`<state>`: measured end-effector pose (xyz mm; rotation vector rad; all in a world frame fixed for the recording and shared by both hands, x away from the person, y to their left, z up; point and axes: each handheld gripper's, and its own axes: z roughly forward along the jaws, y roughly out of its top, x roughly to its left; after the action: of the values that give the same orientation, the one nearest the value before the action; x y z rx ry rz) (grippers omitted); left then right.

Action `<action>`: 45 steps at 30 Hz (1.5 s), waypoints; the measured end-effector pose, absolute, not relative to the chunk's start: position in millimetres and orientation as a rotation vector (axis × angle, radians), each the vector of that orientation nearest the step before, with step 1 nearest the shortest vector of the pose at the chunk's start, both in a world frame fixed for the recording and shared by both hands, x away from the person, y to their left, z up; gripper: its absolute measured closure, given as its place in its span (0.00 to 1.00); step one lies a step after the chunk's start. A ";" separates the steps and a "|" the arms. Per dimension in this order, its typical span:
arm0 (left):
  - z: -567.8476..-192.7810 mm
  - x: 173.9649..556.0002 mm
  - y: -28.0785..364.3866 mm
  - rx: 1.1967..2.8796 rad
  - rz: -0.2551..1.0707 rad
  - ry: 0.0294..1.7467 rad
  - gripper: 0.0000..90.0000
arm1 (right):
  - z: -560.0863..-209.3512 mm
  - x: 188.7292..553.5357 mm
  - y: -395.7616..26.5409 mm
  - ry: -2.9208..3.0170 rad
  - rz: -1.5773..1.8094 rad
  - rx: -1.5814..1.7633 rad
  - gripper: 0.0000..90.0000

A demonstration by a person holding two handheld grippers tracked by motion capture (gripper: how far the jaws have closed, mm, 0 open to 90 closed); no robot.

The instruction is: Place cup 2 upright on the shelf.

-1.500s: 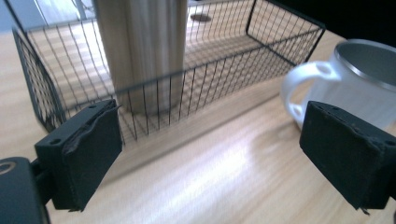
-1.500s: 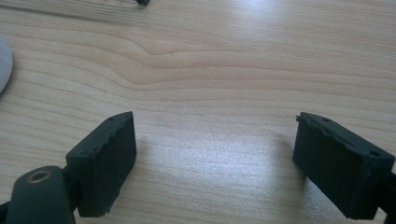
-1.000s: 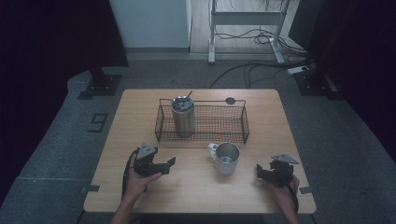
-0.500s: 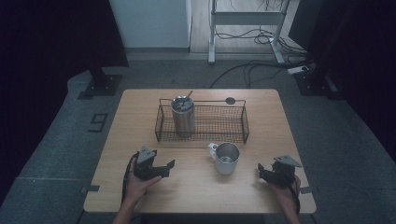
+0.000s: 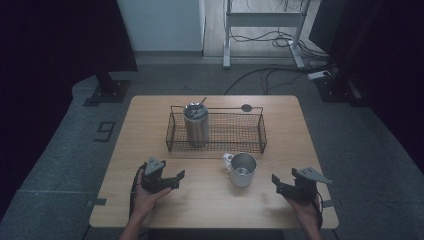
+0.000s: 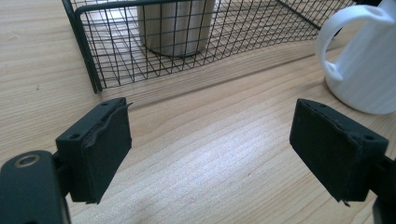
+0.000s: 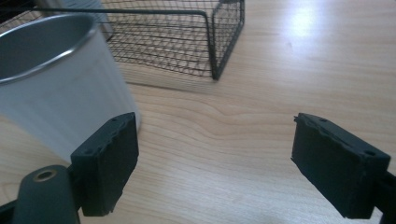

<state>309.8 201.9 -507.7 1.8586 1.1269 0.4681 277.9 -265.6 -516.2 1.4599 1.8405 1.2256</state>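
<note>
- High view: a wooden counter (image 5: 150, 125) carries a black wire basket (image 5: 216, 131) at its middle, with a tall metal tumbler (image 5: 195, 125) standing upright in the basket's left end; something thin sticks out of the tumbler's top, too small to tell what.
- Just in front of the basket, outside it, stands a white mug (image 5: 242, 169) with a metal inside, its handle turned to the left.
- A small dark round thing (image 5: 246, 107) lies on the counter just behind the basket.
- The left gripper (image 5: 172, 177) sits at the front left of the counter in the person's left hand (image 5: 145, 200), apart from the mug.
- The right gripper (image 5: 280, 184) sits at the front right, held by the right hand (image 5: 305, 212), near the mug but not touching.
- Left gripper view: the fingers (image 6: 100, 149) are spread wide, released, with bare wood between them; basket and tumbler lie ahead, the mug at the upper right.
- Right gripper view: the fingers (image 7: 109, 161) are likewise spread and released; the mug stands just beyond the left one, and the basket's corner lies behind.
</note>
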 end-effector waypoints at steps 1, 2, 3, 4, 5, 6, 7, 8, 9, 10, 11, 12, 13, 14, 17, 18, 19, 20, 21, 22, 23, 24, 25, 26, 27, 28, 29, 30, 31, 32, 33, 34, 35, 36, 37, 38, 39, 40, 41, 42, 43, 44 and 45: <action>-507.4 309.7 202.2 1.855 0.468 1.127 0.14 | -515.1 277.0 -263.5 1.843 1.226 1.447 0.16; -507.3 309.8 202.6 1.854 0.466 1.128 0.14 | -513.7 276.0 -261.5 1.846 1.228 1.437 0.16; -507.4 309.8 202.8 1.854 0.465 1.129 0.14 | -512.4 275.2 -259.5 1.849 1.233 1.427 0.16; -507.7 309.9 202.9 1.856 0.465 1.131 0.14 | -511.3 274.4 -258.0 1.851 1.237 1.421 0.16; -507.9 310.0 202.7 1.856 0.464 1.131 0.15 | -509.5 273.2 -255.6 1.854 1.245 1.410 0.16; -508.0 309.9 202.5 1.858 0.461 1.132 0.15 | -508.4 272.5 -254.1 1.855 1.250 1.404 0.16; -508.1 310.0 202.3 1.859 0.458 1.132 0.15 | -506.6 271.2 -251.4 1.860 1.259 1.395 0.16; -508.3 310.0 201.9 1.862 0.451 1.134 0.15 | -505.6 270.6 -249.7 1.862 1.263 1.388 0.16; -508.5 310.0 201.7 1.866 0.446 1.135 0.15 | -503.8 269.3 -246.6 1.869 1.267 1.379 0.16; -508.9 309.7 201.4 1.866 0.443 1.136 0.15 | -503.1 268.9 -244.6 1.871 1.272 1.371 0.15; -509.2 309.4 201.2 1.864 0.444 1.138 0.15 | -501.8 268.4 -241.4 1.882 1.281 1.362 0.15; -509.4 309.0 200.9 1.864 0.443 1.139 0.15 | -501.3 268.3 -239.3 1.885 1.289 1.356 0.15; -509.6 308.9 200.9 1.866 0.442 1.141 0.15 | -500.2 268.0 -235.9 1.893 1.294 1.347 0.15; -509.8 309.0 201.0 1.865 0.440 1.144 0.15 | -499.7 267.9 -233.7 1.898 1.297 1.343 0.15; -509.5 309.3 202.7 1.860 0.431 1.149 0.15 | -498.8 268.3 -225.3 1.925 1.315 1.325 0.15; -509.3 309.5 203.4 1.855 0.427 1.151 0.15 | -498.9 268.7 -222.7 1.932 1.316 1.322 0.15; -509.2 309.6 203.9 1.853 0.425 1.153 0.15 | -499.4 269.2 -219.9 1.938 1.316 1.316 0.15; -508.8 310.0 205.0 1.851 0.428 1.155 0.15 | -499.6 269.5 -218.1 1.944 1.310 1.314 0.14; -508.7 310.2 205.6 1.849 0.430 1.158 0.15 | -500.2 270.0 -215.0 1.948 1.315 1.314 0.14; -508.5 310.5 206.8 1.844 0.431 1.164 0.15 | -500.2 270.2 -213.3 1.957 1.315 1.313 0.14; -508.5 310.6 207.5 1.840 0.429 1.167 0.15 | -500.0 270.4 -210.3 1.966 1.308 1.305 0.14; -508.3 310.5 208.2 1.837 0.426 1.170 0.16 | -499.9 270.6 -208.4 1.966 1.310 1.301 0.14; -508.1 310.2 208.5 1.834 0.424 1.169 0.16 | -499.3 270.8 -206.0 1.971 1.311 1.296 0.14; -507.8 309.8 208.5 1.834 0.420 1.167 0.16 | -498.6 271.1 -204.1 1.977 1.316 1.294 0.14; -507.8 309.6 208.2 1.833 0.419 1.164 0.16 | -497.7 271.7 -202.2 1.982 1.315 1.288 0.14; -508.1 309.7 206.6 1.833 0.411 1.158 0.16 | -497.0 272.2 -200.5 1.984 1.311 1.283 0.14; -508.1 309.7 205.7 1.839 0.411 1.156 0.16 | -495.9 273.4 -197.6 1.985 1.305 1.273 0.14; -508.3 309.6 204.3 1.842 0.414 1.151 0.16 | -495.7 274.1 -196.5 1.987 1.304 1.272 0.14; -508.5 309.4 203.4 1.844 0.413 1.149 0.16 | -496.1 275.4 -195.2 1.990 1.307 1.275 0.14; -508.7 309.0 202.2 1.847 0.411 1.145 0.16 | -496.5 276.2 -194.6 1.995 1.303 1.277 0.14; -508.7 308.8 201.6 1.851 0.410 1.145 0.16 | -497.2 277.3 -193.7 1.992 1.302 1.287 0.13; -509.1 308.7 200.9 1.852 0.407 1.143 0.16 | -497.9 278.1 -193.1 1.990 1.315 1.295 0.13; -509.3 308.7 200.6 1.853 0.407 1.142 0.16 | -499.1 279.2 -191.2 1.996 1.321 1.295 0.12; -509.5 308.7 200.3 1.854 0.407 1.142 0.16 | -499.3 279.4 -190.0 2.002 1.312 1.293 0.11; -509.8 308.6 200.0 1.855 0.407 1.142 0.16 | -499.8 279.8 -189.0 2.005 1.307 1.286 0.11; -510.1 308.7 199.9 1.856 0.407 1.143 0.16 | -500.3 280.2 -187.7 2.008 1.309 1.281 0.11; -510.3 308.7 200.0 1.855 0.406 1.143 0.16 | -500.5 280.8 -186.9 2.013 1.307 1.279 0.10; -510.7 309.0 200.3 1.855 0.403 1.146 0.16 | -500.7 281.3 -186.2 2.015 1.306 1.275 0.09; -510.9 309.2 200.4 1.855 0.403 1.148 0.16 | -501.4 282.4 -184.9 2.018 1.306 1.269 0.08; -511.2 309.5 200.8 1.856 0.403 1.149 0.16 | -501.6 283.0 -184.2 2.021 1.301 1.268 0.08; -511.4 309.8 201.0 1.855 0.403 1.150 0.16 | -502.5 284.5 -182.9 2.024 1.300 1.263 0.07; -511.6 310.1 201.7 1.853 0.402 1.149 0.16 | -502.8 285.7 -181.9 2.031 1.300 1.258 0.07; -511.4 310.2 202.0 1.854 0.401 1.150 0.16 | -503.2 287.6 -179.6 2.035 1.300 1.255 0.06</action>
<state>310.2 202.0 -511.4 1.8536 1.1498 0.4010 287.6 -179.6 -503.2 1.2547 2.0353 1.2996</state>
